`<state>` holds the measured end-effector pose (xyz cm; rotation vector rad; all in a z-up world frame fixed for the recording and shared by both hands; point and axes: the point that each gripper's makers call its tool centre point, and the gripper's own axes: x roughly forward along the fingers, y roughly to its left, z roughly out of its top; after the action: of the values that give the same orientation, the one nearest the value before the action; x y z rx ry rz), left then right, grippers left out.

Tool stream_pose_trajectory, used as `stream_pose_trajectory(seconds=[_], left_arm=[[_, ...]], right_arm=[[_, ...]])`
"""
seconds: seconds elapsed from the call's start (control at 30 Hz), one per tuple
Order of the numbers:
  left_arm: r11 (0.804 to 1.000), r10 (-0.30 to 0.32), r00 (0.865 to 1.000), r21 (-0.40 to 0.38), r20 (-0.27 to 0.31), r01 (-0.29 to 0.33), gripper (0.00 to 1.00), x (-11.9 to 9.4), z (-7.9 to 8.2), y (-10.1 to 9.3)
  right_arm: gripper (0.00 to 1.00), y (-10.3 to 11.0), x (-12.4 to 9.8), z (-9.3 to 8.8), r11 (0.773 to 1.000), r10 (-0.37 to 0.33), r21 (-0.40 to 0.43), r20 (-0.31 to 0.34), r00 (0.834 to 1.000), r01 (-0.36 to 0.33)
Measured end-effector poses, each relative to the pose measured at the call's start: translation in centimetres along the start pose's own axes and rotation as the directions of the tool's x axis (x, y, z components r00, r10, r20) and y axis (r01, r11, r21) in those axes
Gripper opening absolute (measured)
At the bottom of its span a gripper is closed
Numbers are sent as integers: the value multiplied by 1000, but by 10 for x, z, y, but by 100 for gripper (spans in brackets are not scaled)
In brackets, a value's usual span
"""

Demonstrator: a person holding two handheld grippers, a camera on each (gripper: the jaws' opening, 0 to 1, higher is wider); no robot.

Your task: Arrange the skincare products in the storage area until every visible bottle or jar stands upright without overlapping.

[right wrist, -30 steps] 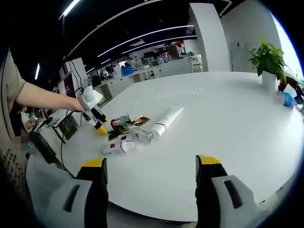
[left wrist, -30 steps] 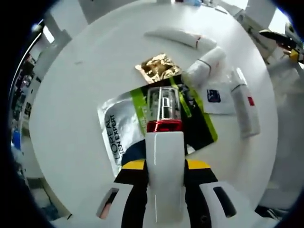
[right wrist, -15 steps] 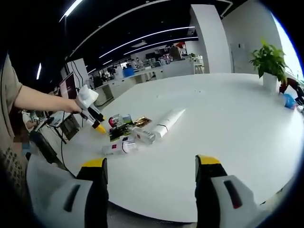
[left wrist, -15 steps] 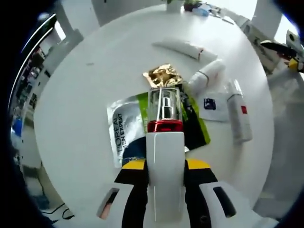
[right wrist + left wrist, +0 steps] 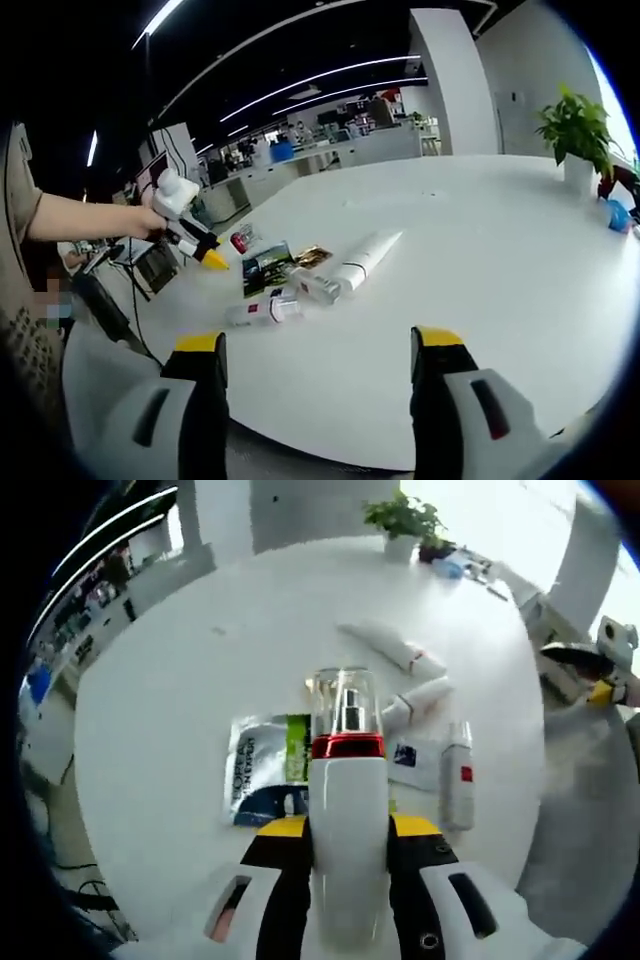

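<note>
Above the table (image 5: 160, 710), the left gripper (image 5: 347, 830) grips a white bottle (image 5: 347, 820); the right gripper (image 5: 316, 350) gapes unladen.

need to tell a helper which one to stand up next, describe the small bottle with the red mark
On the round white table, find the cluster of products by the green sachet. At the cluster's edge nearest the right gripper, the small bottle lies flat, alone. Unlike the plain white tubes beyond, it bears a red square label.

An open-plan office. A large round white table (image 5: 480, 300) stands before rows of desks (image 5: 330, 150) under long ceiling light strips (image 5: 300, 85). A potted plant (image 5: 578, 135) sits near a white column (image 5: 455, 85).
</note>
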<state>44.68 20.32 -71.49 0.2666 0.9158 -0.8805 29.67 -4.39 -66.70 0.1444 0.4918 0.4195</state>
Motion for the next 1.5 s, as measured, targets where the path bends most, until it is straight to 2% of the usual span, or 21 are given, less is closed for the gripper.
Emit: stream_pose_trajectory(seconds=[0.07, 0.13, 0.33, 0.5, 0.53, 0.63, 0.7, 0.73, 0.77, 0.87, 0.93, 0.97, 1.03, 1.17, 1.2, 1.23, 1.27, 1.3, 1.37, 1.43, 1.5], left_arm=[[997, -33, 998, -72, 51, 37, 26, -5, 7, -12], [991, -58, 993, -112, 104, 69, 26, -10, 14, -23], [976, -104, 974, -168, 203, 139, 26, -21, 31, -55], [938, -149, 934, -252, 324, 237, 25, -32, 52, -85], [935, -151, 931, -257, 332, 243, 25, -33, 53, -87], [912, -168, 906, -286, 389, 293, 25, -39, 63, -99], [895, -183, 884, -299, 431, 332, 25, -45, 70, -109], [883, -197, 867, -302, 457, 360, 25, -49, 75, -116], [876, -203, 858, -305, 471, 375, 25, -51, 78, -119], [845, -229, 815, -307, 532, 438, 25, -62, 89, -135], [830, -242, 797, -307, 553, 465, 25, -66, 93, -142], [821, -252, 785, -305, 566, 483, 25, -69, 96, -148], [809, -266, 769, -299, 582, 506, 25, -72, 99, -156], [786, -302, 734, -276, 608, 553, 25, -80, 105, -176], [776, -320, 721, -266, 615, 571, 25, -82, 107, -183], [772, -327, 713, -261, 620, 580, 25, -84, 108, -186], [766, -334, 706, -256, 625, 589, 25, -85, 109, -190], [756, -351, 692, -245, 631, 607, 25, -88, 111, -196], [747, -369, 675, -229, 640, 625, 25, -91, 114, -204], [737, -386, 659, -214, 645, 641, 25, -94, 115, -210], [726, -405, 642, -198, 651, 658, 25, -97, 117, -219]], right_arm=[[75, 1, 0, 1, 1000, 6, 4, 4, 1000, -6], [75, 3, -1, 2, 1000, 17, 11, 10, 1000, -17], [75, 7, -1, 5, 999, 43, 16, 22, 999, -43], [73, 14, -2, 12, 997, 75, 32, 41, 996, -76], [72, 15, -3, 13, 996, 81, 36, 45, 996, -82], [69, 21, -3, 20, 992, 109, 57, 68, 992, -113], [67, 30, -2, 29, 981, 152, 106, 105, 983, -163], [66, 34, -2, 36, 973, 173, 128, 129, 976, -190], [66, 37, -2, 41, 969, 183, 140, 146, 972, -203], [65, 52, -2, 62, 940, 254, 178, 207, 945, -291], [65, 62, -3, 81, 909, 296, 217, 265, 918, -356], [65, 68, -4, 93, 881, 328, 246, 300, 896, -405], [64, 73, -6, 112, 853, 356, 256, 352, 866, -455], [63, 81, -5, 135, 804, 421, 259, 386, 821, -535], [63, 84, -5, 138, 789, 444, 255, 391, 806, -558], [63, 87, -5, 139, 767, 478, 255, 384, 790, -588], [63, 89, -4, 138, 754, 499, 258, 373, 782, -604], [63, 90, -3, 136, 745, 518, 259, 356, 778, -615], [61, 91, 0, 130, 741, 550, 246, 311, 775, -624], [59, 91, 1, 128, 741, 562, 237, 295, 773, -629], [56, 94, -1, 130, 715, 584, 251, 300, 754, -653]])
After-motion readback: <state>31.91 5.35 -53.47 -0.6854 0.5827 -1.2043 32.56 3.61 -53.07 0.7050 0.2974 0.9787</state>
